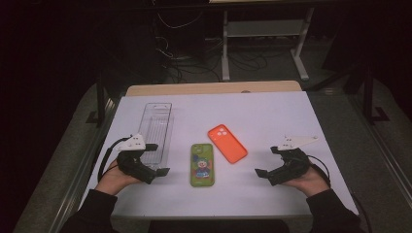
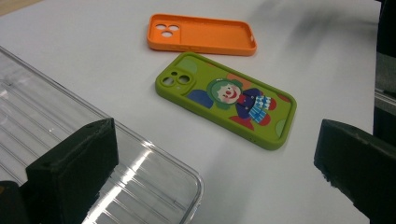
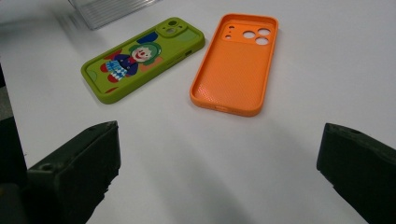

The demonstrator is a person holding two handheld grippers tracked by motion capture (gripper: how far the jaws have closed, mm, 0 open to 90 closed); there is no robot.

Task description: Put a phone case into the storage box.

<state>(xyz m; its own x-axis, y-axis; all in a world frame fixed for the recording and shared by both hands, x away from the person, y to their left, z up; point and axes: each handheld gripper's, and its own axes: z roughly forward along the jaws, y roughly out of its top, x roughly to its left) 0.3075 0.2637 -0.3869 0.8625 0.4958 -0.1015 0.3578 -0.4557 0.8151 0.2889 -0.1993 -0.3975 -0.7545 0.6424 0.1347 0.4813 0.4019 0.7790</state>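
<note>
- High view: your left gripper [image 1: 159,159] and right gripper [image 1: 266,161] rest near the tabletop's [image 1: 272,116] front edge, jaws apart, empty.
- Left gripper view: clear tray [image 2: 70,140] under one jaw, green case [image 2: 227,99] beyond.
- Right gripper view: orange case [image 3: 236,63] lies hollow-up beside the green one.

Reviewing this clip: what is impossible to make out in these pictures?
- Clear tray: cut off by the left and bottom edges in the left gripper view, partly behind the left claw.
- Green case: clown print too small in the high view.
- Clear tray's corner: blurred, cut by the top edge in the right gripper view.
</note>
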